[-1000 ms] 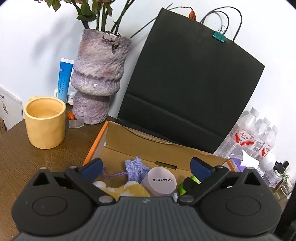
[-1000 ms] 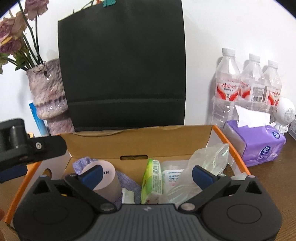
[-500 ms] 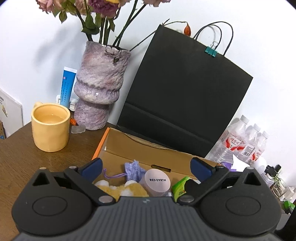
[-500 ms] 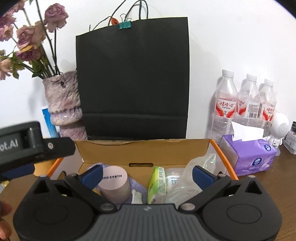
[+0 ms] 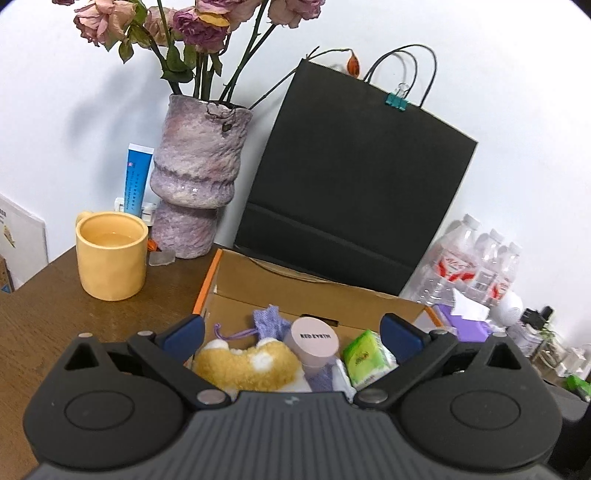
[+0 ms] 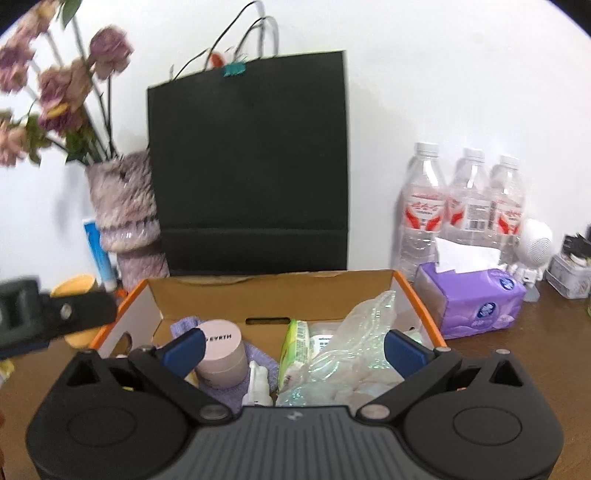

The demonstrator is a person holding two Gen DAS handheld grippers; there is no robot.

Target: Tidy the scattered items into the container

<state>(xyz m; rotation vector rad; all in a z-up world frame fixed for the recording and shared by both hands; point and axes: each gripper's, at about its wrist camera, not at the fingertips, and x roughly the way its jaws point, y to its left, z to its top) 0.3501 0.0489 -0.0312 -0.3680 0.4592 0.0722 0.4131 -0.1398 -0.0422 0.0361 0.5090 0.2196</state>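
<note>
From the left wrist camera, the left gripper (image 5: 293, 330) hangs above the near edge of the cardboard box (image 5: 306, 301), its blue-tipped fingers (image 5: 184, 332) spread wide with nothing between them. The box has an orange rim and stands on the brown wooden table (image 5: 55, 306), in front of a black paper bag (image 5: 351, 192) closed with a teal binder clip (image 5: 396, 100). Inside the box lie a yellow and white plush toy (image 5: 247, 365), a purple knitted pouch (image 5: 269, 325) with a drawstring, a pink jar marked RED EARTH (image 5: 314, 341) and a green tissue packet (image 5: 364, 356). To the left of the box stands a yellow mug (image 5: 110, 254), holding some pale liquid, and behind it a purple vase (image 5: 197, 177) with dried roses (image 5: 195, 26) and a blue tube (image 5: 137, 181) against the wall. On the right are water bottles (image 5: 476, 266).

From the right wrist camera, the right gripper (image 6: 293, 345) also sits over the box (image 6: 273, 291), jaws wide apart and holding nothing. Between its fingers show the pink jar (image 6: 221, 350), the purple pouch (image 6: 255, 354) under it, a small white bottle (image 6: 257, 384), the green packet (image 6: 297, 347) standing on edge and a crumpled clear plastic bag (image 6: 354, 354). The left gripper's body (image 6: 55, 317) juts in from the left edge, blurred. Right of the box rest a purple tissue pack (image 6: 476, 299), three water bottles (image 6: 465, 206) and a white round gadget (image 6: 535, 243).
</note>
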